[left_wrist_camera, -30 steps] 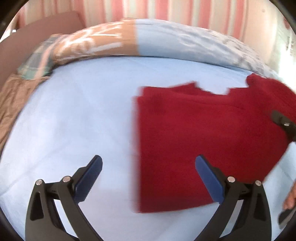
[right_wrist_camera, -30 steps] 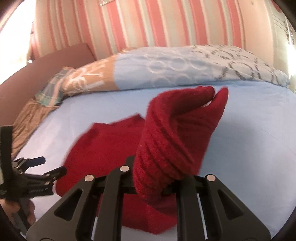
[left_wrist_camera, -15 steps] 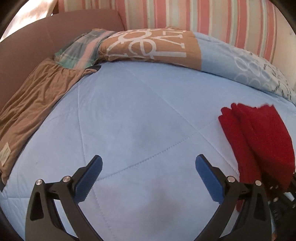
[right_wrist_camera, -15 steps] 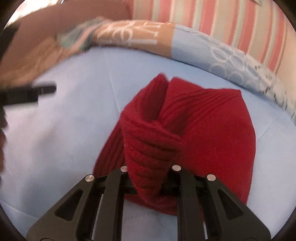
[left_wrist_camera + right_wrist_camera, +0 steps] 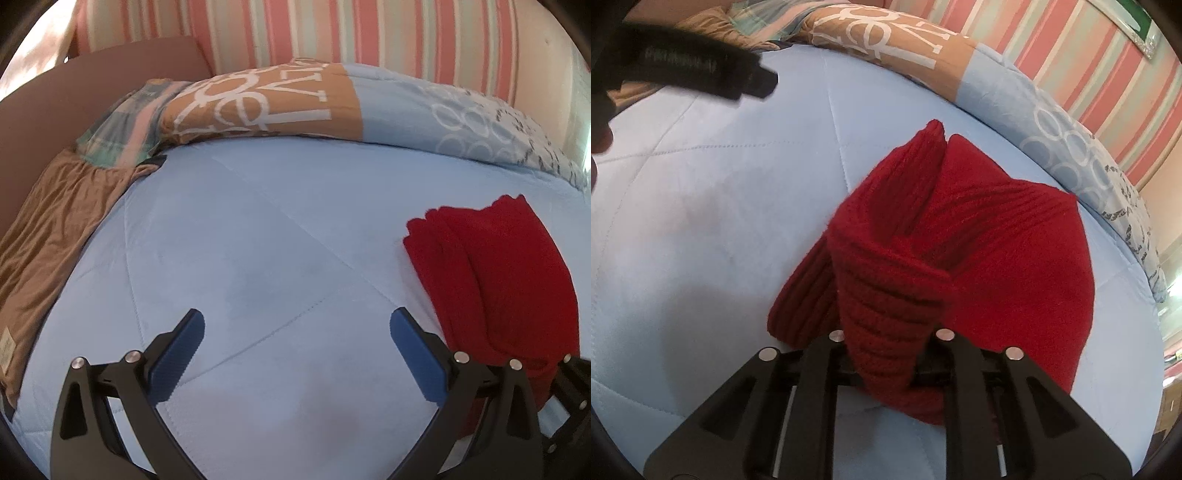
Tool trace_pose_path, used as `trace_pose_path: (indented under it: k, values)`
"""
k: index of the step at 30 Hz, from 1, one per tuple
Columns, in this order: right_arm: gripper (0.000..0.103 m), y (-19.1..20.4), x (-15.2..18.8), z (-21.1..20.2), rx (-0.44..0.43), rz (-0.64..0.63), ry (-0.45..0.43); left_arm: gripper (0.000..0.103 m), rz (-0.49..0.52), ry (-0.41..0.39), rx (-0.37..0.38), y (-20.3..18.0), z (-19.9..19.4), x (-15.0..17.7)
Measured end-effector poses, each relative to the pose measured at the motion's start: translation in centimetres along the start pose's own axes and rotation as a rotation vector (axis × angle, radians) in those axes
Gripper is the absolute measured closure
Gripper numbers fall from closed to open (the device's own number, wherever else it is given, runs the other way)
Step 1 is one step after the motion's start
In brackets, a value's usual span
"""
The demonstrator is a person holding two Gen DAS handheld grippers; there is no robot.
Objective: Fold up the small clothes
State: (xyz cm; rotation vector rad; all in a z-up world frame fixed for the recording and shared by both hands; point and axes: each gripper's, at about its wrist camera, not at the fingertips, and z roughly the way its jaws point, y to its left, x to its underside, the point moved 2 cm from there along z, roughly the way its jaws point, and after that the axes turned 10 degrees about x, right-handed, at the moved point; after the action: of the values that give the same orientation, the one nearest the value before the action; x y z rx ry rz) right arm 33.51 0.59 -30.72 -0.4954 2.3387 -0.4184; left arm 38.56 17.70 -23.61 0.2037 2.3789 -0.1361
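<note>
A dark red knitted garment [image 5: 997, 251] lies folded on the light blue bedspread [image 5: 720, 206]. In the right wrist view a thick fold of it rises between the jaws of my right gripper [image 5: 890, 354]. The jaws are opening, but the pads still pinch the knit. In the left wrist view the garment [image 5: 491, 273] lies at the right, with the right gripper's black frame [image 5: 569, 387] at its near end. My left gripper [image 5: 295, 317] stands open over bare bedspread to the left of the garment, nothing between its blue pads [image 5: 177, 354]. It shows blurred and black [image 5: 701, 70] in the right wrist view.
A rolled duvet with an orange panel and white letters [image 5: 266, 103] runs along the far side of the bed. Brown cloth [image 5: 55, 229] and a checked cloth [image 5: 125, 125] lie at the left by a brown headboard [image 5: 110, 74]. A striped wall stands behind.
The right gripper carried the lifted fold over and down onto the garment, which is now a narrower bundle. The left gripper moved left off the garment to bare bedspread.
</note>
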Motion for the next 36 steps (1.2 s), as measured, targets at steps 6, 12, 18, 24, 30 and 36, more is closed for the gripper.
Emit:
trace_pose_path:
  k: [6,12,18,24,30,36]
  values:
    - [0.031,-3.0,-0.2,-3.5,-0.139,0.082,-0.054,0.002,0.018,0.015,0.041,-1.6,-0.3,-0.4]
    - [0.021,-10.7,3.1,-6.1,-0.078,0.182,-0.109,0.002,0.041,0.021,0.141,-5.6,-0.9,-0.8]
    - [0.021,-17.2,7.2,-4.4,0.027,0.301,-0.034,0.002,0.097,0.055,0.283,-12.9,0.4,-0.9]
    - [0.021,-19.6,9.4,-3.9,0.05,0.355,-0.017,0.004,0.177,0.086,0.347,-17.3,1.4,0.0]
    - [0.026,-20.1,10.3,-3.7,0.03,0.387,-0.017,0.067,0.154,0.19,0.334,-17.4,4.1,1.2]
    - [0.026,-20.4,9.8,-2.8,0.015,0.394,-0.017,0.082,0.127,0.203,0.301,-16.1,4.8,2.5]
